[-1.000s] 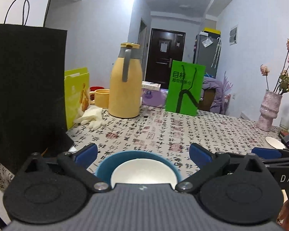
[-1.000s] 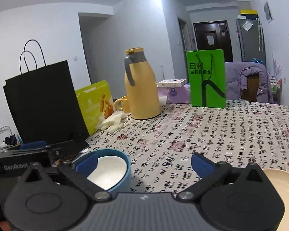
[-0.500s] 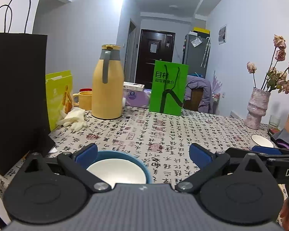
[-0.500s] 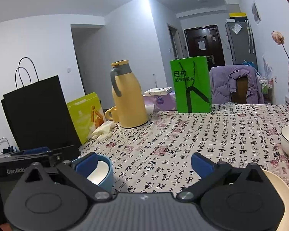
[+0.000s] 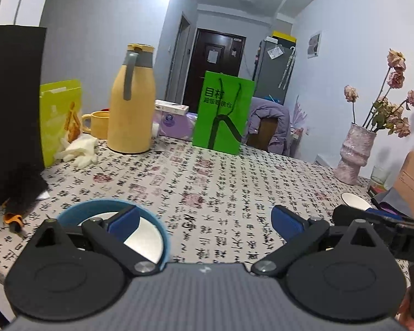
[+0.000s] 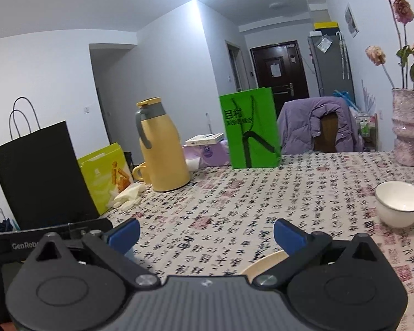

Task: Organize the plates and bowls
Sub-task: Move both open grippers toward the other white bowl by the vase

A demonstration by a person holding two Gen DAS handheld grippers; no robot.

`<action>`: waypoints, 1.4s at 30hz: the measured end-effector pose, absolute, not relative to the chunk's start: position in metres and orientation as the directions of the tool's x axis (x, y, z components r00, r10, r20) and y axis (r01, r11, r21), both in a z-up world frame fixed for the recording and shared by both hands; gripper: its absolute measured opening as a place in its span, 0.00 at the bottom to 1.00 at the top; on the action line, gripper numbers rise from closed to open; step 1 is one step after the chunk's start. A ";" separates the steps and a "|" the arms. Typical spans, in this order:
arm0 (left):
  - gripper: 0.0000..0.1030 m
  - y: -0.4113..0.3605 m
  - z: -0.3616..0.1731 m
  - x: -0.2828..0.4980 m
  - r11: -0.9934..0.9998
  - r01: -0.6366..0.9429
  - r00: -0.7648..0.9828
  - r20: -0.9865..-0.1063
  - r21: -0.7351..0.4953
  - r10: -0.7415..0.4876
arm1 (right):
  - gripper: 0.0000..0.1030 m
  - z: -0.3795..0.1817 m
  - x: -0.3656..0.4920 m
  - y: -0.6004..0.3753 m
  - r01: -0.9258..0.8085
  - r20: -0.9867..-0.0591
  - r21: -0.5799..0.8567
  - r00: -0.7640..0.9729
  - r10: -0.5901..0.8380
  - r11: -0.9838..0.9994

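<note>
A blue bowl with a white inside (image 5: pixel 149 237) sits on the patterned tablecloth under my left gripper's left finger. My left gripper (image 5: pixel 205 219) is open, nothing between its blue pads. A white bowl with a thin dark rim (image 6: pixel 400 202) stands at the right of the right wrist view; its rim (image 5: pixel 354 200) shows far right in the left wrist view. A cream plate (image 6: pixel 265 262) peeks out just below my right gripper (image 6: pixel 207 233), which is open and empty. The other gripper's black body (image 6: pixel 27 244) lies at the lower left.
Along the table's left and back stand a black paper bag (image 6: pixel 38 176), a yellow-green bag (image 6: pixel 105 173), white gloves (image 5: pixel 78 150), a yellow mug (image 5: pixel 98 124), a yellow thermos jug (image 5: pixel 131 104) and a green bag (image 5: pixel 223 113). A pink vase with dried flowers (image 5: pixel 356 151) stands right.
Both grippers have swung to the right. The blue bowl has slid from the middle of the left view to under the left finger, and the white bowl has come further into the right view.
</note>
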State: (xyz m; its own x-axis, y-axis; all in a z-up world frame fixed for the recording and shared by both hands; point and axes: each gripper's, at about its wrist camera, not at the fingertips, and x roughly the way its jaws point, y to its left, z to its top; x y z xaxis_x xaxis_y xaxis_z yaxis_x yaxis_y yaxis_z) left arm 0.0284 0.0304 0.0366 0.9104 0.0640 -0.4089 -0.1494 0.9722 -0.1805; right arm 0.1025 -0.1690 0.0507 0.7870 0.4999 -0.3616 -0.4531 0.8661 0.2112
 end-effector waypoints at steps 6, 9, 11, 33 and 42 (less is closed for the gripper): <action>1.00 0.015 0.034 0.039 0.977 -0.135 0.911 -0.408 -0.165 0.057 | 1.00 0.051 0.110 -0.193 -0.421 -0.353 0.217 0.807 0.473 0.881; 1.00 0.008 0.033 0.044 0.979 -0.120 0.911 -0.410 -0.166 0.042 | 1.00 0.051 0.114 -0.203 -0.411 -0.349 0.212 0.816 0.462 0.887; 1.00 0.004 0.032 0.048 0.979 -0.123 0.910 -0.412 -0.162 0.046 | 1.00 0.051 0.116 -0.209 -0.405 -0.344 0.217 0.820 0.458 0.888; 1.00 -0.059 0.020 0.107 0.977 -0.068 0.904 -0.427 -0.200 -0.025 | 1.00 0.047 0.158 -0.277 -0.314 -0.352 0.198 0.861 0.367 0.928; 1.00 -0.094 0.018 0.133 0.982 -0.055 0.897 -0.442 -0.183 -0.032 | 1.00 0.056 0.184 -0.302 -0.277 -0.378 0.192 0.864 0.332 0.941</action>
